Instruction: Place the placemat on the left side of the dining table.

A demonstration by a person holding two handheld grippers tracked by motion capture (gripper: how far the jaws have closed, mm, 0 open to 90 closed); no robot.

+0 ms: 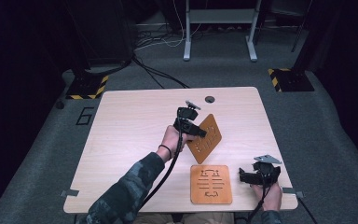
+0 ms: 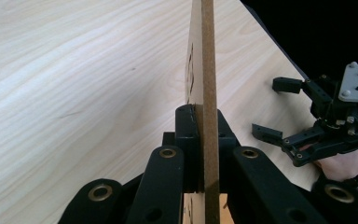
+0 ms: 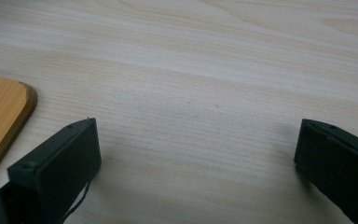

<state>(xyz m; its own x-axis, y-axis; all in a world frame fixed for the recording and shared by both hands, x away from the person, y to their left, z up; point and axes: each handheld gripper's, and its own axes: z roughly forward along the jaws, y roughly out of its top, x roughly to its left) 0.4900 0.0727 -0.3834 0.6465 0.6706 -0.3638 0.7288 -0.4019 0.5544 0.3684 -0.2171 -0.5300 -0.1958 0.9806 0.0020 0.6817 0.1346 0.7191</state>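
Dark room, grey carpet, pale wood-grain table (image 1: 130,140) in the middle with a cable grommet (image 1: 209,99) near its far edge. Two thin brown fibreboard panels with cut-out slots are the work here. One flat panel (image 1: 210,184) lies near the table's front edge, between the two hands. The lifted panel (image 1: 206,138) is held up off the table, tilted on a corner, just beyond the flat one and apart from it. Left gripper (image 1: 196,132) is clamped on that lifted panel; the left gripper view shows the board edge-on (image 2: 208,70), pinched between both black jaws, running straight up the middle of the picture. Right gripper (image 1: 248,175) sits low by the table's front right corner, just right of the flat panel, jaws spread wide with nothing between them; the right gripper view has bare tabletop between the two pads and the rounded corner of the flat panel (image 3: 2,116) at the left. The step in hand looks like carrying or placing the lifted panel. To do it well: keep the pinch firm and square on the board, since a thin edge grip can let it pivot. Lower it level, not corner first. Keep it clear of the flat panel and of the right gripper's open jaws unless a handover is meant.
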